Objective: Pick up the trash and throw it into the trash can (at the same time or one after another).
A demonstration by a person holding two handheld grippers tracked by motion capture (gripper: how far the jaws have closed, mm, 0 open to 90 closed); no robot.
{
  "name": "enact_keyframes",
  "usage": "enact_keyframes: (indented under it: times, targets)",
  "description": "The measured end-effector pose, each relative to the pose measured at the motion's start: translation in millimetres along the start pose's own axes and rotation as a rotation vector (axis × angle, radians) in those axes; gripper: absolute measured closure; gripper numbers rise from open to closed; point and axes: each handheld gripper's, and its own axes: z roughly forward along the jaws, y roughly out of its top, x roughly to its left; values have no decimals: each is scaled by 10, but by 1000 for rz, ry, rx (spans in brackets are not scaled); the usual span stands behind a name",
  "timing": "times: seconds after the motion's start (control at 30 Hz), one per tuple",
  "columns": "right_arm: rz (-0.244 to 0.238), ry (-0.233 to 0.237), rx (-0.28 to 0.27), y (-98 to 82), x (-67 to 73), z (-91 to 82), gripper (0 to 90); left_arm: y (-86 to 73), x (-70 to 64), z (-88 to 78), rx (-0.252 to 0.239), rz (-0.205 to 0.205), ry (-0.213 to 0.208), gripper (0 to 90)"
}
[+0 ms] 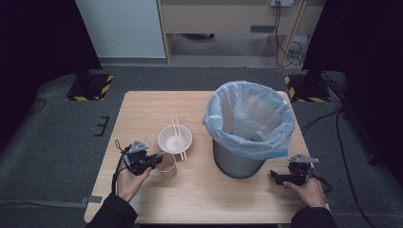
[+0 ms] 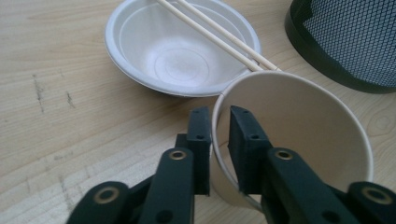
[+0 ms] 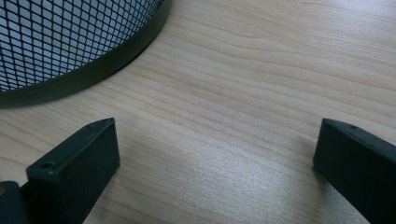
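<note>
My left gripper (image 2: 219, 116) is clenched on the rim of the brown paper cup (image 2: 299, 140): 1 jaw sits outside the wall and 1 inside, with the thin edge pinched between the 2 pads. In the high view I find this cup (image 1: 167, 164) on the light wooden table (image 1: 142, 114), near its front left, just beside the shallow white plastic bowl (image 1: 174, 139). The 2 pale wooden chopsticks (image 1: 179, 138) lie across that bowl, their near ends close to the cup's rim. My right gripper (image 3: 215, 154) rests released, its 2 jaws standing wide apart over bare wood with nothing between them, near the base of the grey mesh waste bin (image 1: 237, 159) lined with a pale blue plastic bag (image 1: 249, 116).
</note>
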Motion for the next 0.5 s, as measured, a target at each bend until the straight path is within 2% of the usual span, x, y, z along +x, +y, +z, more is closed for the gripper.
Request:
enact_keyframes:
  times: [0.1, 0.2, 0.5]
  targets:
    - [0, 0, 0, 0, 0, 0, 6, 7, 2, -11, 6, -11, -7, 822]
    - [0, 0, 0, 0, 0, 0, 6, 26, 0, -52, -11, -13, -10, 835]
    - [-1, 0, 0, 0, 0, 0, 6, 90, 12, -306, -139, -15, 4, 837]
